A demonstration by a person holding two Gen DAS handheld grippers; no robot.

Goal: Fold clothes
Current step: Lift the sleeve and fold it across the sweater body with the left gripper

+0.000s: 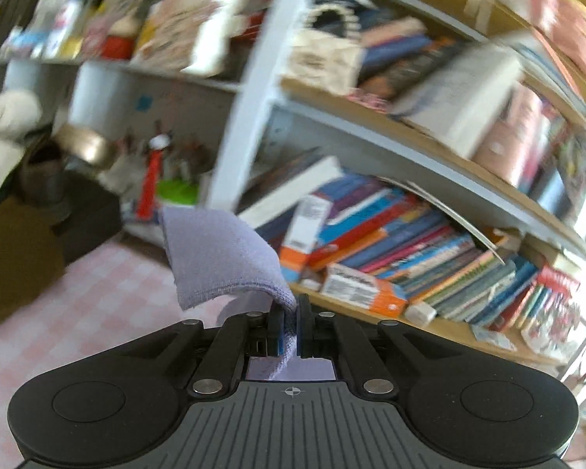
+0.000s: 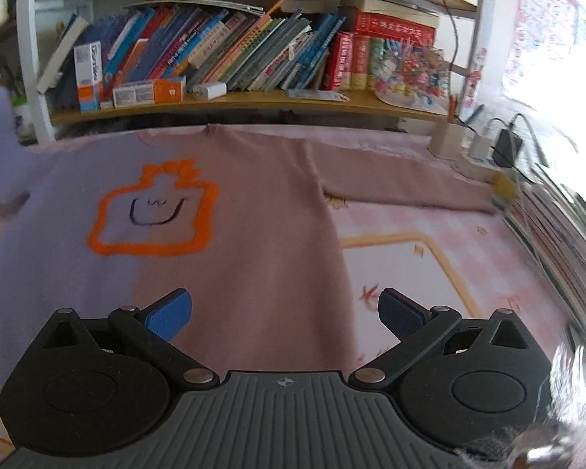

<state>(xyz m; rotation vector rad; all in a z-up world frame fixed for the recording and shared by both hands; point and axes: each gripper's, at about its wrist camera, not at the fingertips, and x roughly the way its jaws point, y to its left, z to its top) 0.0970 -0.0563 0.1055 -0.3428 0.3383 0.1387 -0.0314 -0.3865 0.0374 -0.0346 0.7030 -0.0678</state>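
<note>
Two tongs show here, one per wrist camera. In the left wrist view the left tongs [image 1: 289, 326] are pinched together on a lilac cuff [image 1: 222, 258] of knitted cloth; the fabric passes down between the blue pads and its free end flops up and forward over the fingers, lifted off the pink checked tabletop [image 1: 97, 305]. Behind it stands a bookshelf [image 1: 429, 211] crammed with leaning books, much of it blurred. In the right wrist view the right tongs [image 2: 285, 312] stand wide apart and hold nothing, hovering over the lower part of a sweater [image 2: 234, 234] that lies spread flat on the tabletop [image 2: 410, 273], which has a pink checked cover with a yellow-bordered panel. That sweater is lilac on the view's left half and dusty pink on its right, with an orange outline design [image 2: 152, 211] and a dark smiling mouth on the chest. Its pink sleeve [image 2: 402, 187] stretches out flat toward the view's right, the cuff end lying near a stack of magazines [image 2: 558, 242] at the edge. Its neckline lies at the far side, just below the bookshelf's lowest board. A white charger [image 2: 211, 90] rests on that shelf in front of the books.
</note>
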